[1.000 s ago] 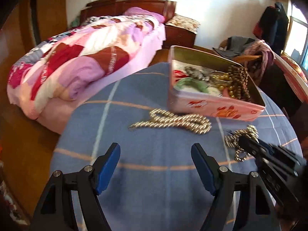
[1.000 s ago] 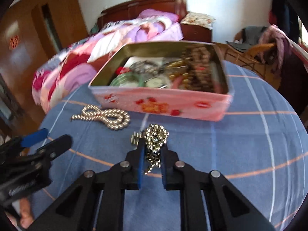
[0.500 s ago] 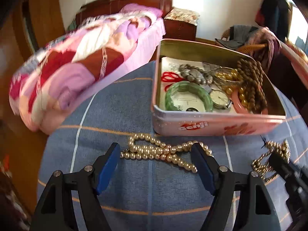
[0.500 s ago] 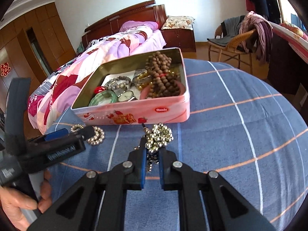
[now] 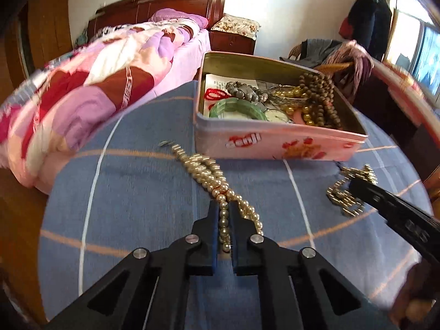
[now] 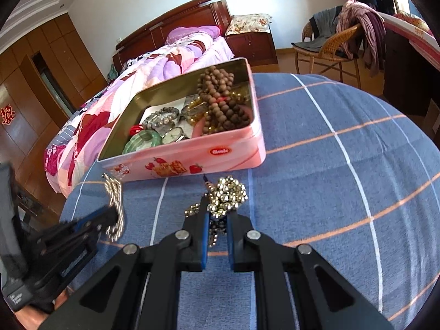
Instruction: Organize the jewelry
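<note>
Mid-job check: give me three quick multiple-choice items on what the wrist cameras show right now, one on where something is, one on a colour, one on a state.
1. Where does the pearl necklace lie?
A. on the blue checked cloth in front of the pink tin
B. inside the tin
C. on the bed

2. What colour is the bangle in the tin's near corner?
A. red
B. green
C. black

3. What is between the fingers of the right gripper?
A. nothing
B. a watch
C. a bunch of small gold beads

Answers: 1 A, the strand runs across the cloth from the tin's front wall to the left gripper, whose jaws are closing with pearls between them. 2 B, the ring beside the watch face is pale green. 3 C, the jaws pinch the bead cluster, which bulges above them.
</note>
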A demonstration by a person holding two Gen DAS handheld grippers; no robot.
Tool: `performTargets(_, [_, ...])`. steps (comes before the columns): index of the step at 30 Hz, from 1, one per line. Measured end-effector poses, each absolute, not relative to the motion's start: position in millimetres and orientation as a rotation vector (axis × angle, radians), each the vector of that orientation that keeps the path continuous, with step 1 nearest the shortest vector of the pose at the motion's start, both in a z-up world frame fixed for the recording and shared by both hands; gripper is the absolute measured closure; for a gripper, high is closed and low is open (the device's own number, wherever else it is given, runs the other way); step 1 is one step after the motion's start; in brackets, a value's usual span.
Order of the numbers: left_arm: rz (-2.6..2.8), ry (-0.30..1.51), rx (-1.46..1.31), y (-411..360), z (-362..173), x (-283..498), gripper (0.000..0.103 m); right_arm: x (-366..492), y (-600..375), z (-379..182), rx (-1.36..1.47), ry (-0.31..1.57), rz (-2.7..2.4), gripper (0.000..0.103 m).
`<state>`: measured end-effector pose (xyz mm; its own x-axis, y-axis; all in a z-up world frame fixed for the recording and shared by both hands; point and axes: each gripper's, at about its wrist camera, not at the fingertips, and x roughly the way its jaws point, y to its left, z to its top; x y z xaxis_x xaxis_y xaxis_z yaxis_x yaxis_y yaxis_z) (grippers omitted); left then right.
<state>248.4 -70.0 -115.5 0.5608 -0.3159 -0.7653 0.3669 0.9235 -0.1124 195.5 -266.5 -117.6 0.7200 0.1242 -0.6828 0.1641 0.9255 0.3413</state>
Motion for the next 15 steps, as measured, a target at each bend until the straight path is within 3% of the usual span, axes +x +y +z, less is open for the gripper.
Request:
performTargets(6, [-0.450, 0.843, 0.003, -57, -100, 221, 0.097, 194, -264, -114, 0.394, 0.750, -0.003, 0.089])
performTargets(12, [-0.434, 0.936, -0.037, -47, -109, 225, 0.097, 194, -266, -116, 0.406, 0.751, -0.005, 0.089])
performTargets(13, [-0.435, 0.945, -0.053, -45, -109, 225, 0.096, 193, -266, -116, 0.408, 0.751, -0.006, 0.089])
performTargets(15, [-0.445, 0.941, -0.071, -44, -107, 224, 0.083, 191, -267, -117, 0.412, 0.752, -0.007, 0.089])
